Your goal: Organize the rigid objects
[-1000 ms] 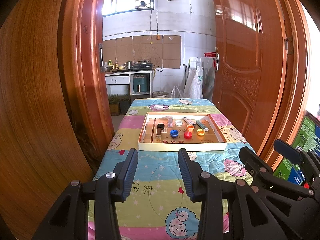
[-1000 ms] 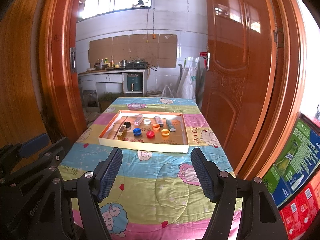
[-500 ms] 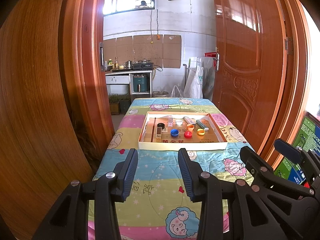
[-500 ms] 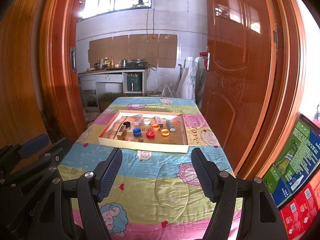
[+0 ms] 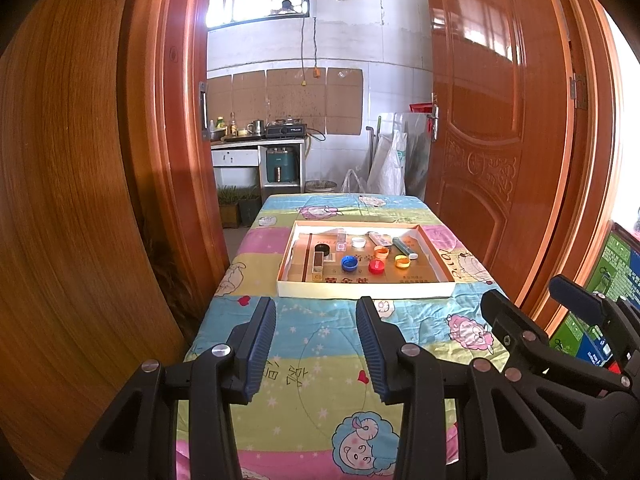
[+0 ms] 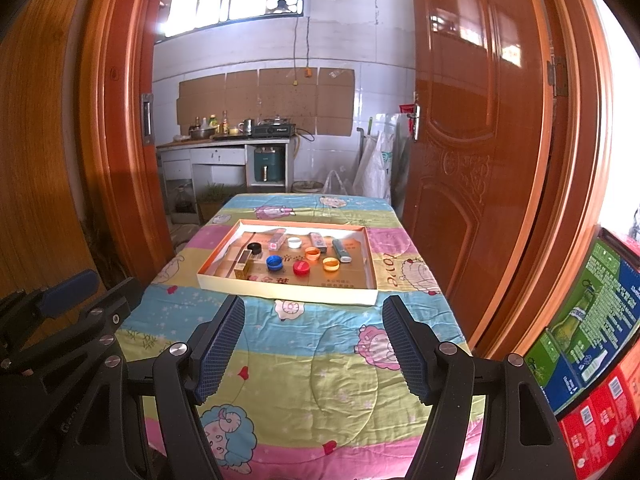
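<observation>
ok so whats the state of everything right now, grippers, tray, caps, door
left gripper: open, empty, short of the tray
right gripper: open, empty, short of the tray
tray: flat on the quilt, holding the small items
blue cap: open side up, in the tray
red cap: in the tray, beside the blue cap
black cap: in the tray, untouched
door: open
</observation>
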A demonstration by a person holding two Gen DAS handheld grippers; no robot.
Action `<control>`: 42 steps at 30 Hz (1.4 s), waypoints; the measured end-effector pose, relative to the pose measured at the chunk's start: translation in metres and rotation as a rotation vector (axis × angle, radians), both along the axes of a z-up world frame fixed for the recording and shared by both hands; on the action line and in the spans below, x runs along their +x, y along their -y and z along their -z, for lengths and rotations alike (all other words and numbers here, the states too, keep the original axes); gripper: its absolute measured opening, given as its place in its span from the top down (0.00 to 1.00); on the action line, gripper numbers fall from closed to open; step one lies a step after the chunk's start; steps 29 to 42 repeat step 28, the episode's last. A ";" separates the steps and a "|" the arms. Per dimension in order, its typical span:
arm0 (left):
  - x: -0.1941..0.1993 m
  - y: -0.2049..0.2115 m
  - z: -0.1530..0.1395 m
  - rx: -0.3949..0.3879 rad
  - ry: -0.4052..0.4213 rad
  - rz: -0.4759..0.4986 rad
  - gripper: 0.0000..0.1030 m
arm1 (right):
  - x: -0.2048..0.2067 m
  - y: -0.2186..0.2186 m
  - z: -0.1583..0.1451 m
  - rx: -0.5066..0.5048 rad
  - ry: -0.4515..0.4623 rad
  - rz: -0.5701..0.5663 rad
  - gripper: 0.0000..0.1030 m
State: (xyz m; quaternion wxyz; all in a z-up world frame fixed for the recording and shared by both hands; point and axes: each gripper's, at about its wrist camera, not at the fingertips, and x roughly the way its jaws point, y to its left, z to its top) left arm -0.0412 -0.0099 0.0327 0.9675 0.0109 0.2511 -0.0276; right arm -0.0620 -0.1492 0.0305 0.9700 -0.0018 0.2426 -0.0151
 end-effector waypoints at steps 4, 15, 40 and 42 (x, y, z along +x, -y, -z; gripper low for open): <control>0.000 0.000 0.000 0.001 0.000 0.000 0.60 | 0.000 0.000 0.000 0.000 0.000 0.000 0.29; 0.000 -0.002 0.004 -0.001 -0.005 -0.004 0.60 | 0.000 -0.001 0.001 0.002 -0.002 -0.001 0.29; -0.002 -0.002 0.007 -0.004 -0.003 -0.005 0.60 | 0.001 -0.001 0.002 0.002 -0.005 -0.002 0.29; -0.002 -0.002 0.007 -0.004 -0.003 -0.005 0.60 | 0.001 -0.001 0.002 0.002 -0.005 -0.002 0.29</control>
